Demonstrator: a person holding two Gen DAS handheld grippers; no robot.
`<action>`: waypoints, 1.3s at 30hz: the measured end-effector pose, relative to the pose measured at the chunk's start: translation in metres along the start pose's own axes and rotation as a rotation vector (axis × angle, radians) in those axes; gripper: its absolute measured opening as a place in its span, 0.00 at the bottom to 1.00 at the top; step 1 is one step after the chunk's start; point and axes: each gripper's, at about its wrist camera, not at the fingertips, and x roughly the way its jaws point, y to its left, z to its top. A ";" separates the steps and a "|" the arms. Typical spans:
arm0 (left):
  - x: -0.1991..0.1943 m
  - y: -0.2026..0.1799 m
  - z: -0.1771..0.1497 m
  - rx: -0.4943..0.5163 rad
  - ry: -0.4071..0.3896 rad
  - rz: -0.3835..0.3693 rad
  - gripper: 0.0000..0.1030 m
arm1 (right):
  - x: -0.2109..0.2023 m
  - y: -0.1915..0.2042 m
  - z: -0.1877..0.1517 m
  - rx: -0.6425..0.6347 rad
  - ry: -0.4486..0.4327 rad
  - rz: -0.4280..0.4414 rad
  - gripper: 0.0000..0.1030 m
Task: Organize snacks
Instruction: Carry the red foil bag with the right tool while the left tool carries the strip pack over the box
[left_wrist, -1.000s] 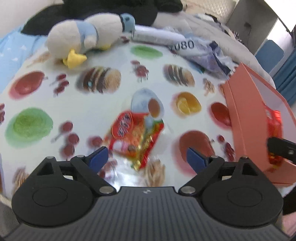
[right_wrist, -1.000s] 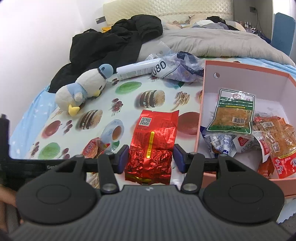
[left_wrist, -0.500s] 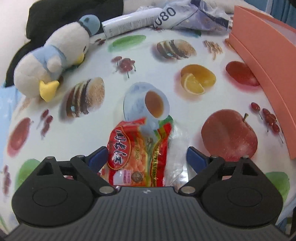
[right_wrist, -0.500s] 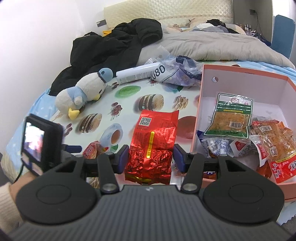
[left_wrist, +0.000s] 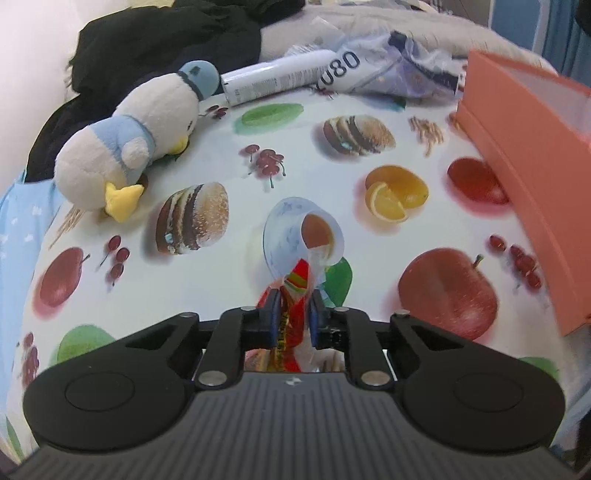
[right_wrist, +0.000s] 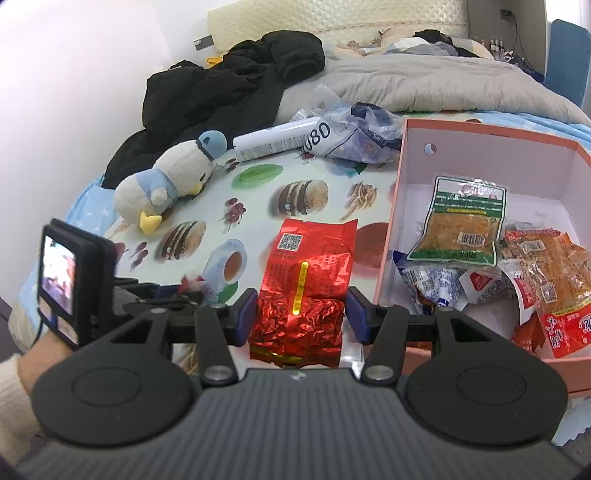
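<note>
My left gripper (left_wrist: 294, 317) is closing on a small red and orange snack packet (left_wrist: 297, 280); both blue pads pinch it and its crumpled top sticks up between them, just over the fruit-print cloth (left_wrist: 258, 125). In the right wrist view the same packet (right_wrist: 190, 282) shows as a red blur at the left gripper's tips. My right gripper (right_wrist: 301, 317) stays shut on a red foil bag (right_wrist: 310, 266), left of the pink box (right_wrist: 480, 136). The box holds a green-edged packet (right_wrist: 461, 225) and several red and orange packets (right_wrist: 543, 269). The box's outer wall (left_wrist: 524, 147) stands right of the left gripper.
A plush penguin (left_wrist: 136, 140) lies at the far left of the cloth. Behind it are a white spray can (left_wrist: 280, 79), a crumpled plastic bag (left_wrist: 399, 70), a black jacket (right_wrist: 229, 85) and a grey blanket (right_wrist: 443, 85). A person's hand (right_wrist: 33, 362) holds the left gripper.
The left gripper moved in over the snack packet, rolled, and its wide jaws came together on it. The right gripper and its red foil bag stayed put.
</note>
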 end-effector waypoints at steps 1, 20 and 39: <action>-0.005 0.001 0.000 -0.013 -0.002 -0.005 0.16 | 0.000 0.000 -0.001 -0.001 0.002 -0.002 0.53; -0.146 -0.034 0.010 -0.176 -0.128 -0.189 0.15 | -0.056 -0.002 -0.009 0.005 -0.071 -0.038 0.53; -0.215 -0.103 0.043 -0.104 -0.223 -0.402 0.15 | -0.132 -0.055 -0.025 0.111 -0.157 -0.177 0.53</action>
